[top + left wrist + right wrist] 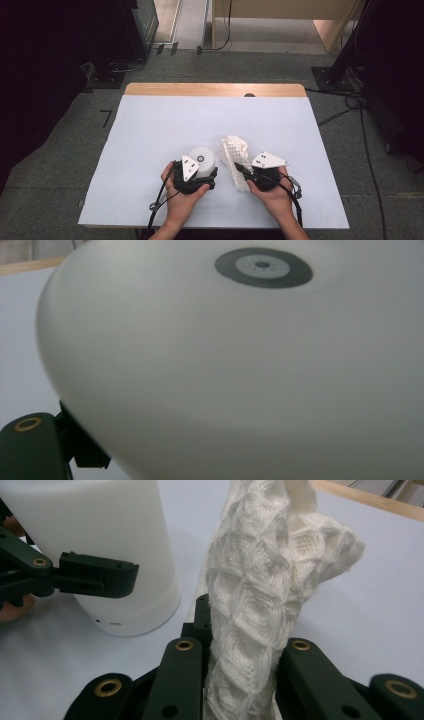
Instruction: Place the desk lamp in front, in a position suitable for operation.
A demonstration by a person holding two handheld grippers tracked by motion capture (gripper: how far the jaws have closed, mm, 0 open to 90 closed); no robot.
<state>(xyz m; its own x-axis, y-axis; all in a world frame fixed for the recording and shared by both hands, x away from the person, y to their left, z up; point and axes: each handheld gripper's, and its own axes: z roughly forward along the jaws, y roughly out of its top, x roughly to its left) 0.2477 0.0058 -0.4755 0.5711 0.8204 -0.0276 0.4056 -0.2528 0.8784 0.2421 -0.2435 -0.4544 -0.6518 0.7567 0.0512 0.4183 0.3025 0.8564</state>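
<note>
Near table front, my left gripper point(200, 172) seemingly clamps white container point(202, 159); right gripper point(245, 170) pinches waffle cloth point(235, 150). Smooth wall may slip out.

The left tool point(200, 176) is black with small brass-coloured rivets, and carries a pale grey three-cornered plate dotted with dark holes; between its jaws sits a plain white cylinder point(202, 159), smooth and unpatterned apart from a dark grey ring with a lighter grey centre point(263, 266) on its top. The right tool point(243, 169) is the same black with brass rivets, and just ahead of it rises a white cloth point(265, 595) woven in a raised diamond waffle pattern. Beneath both tools the surface point(150, 130) is flat white, edged beyond them by a light wood strip point(215, 89).
</note>
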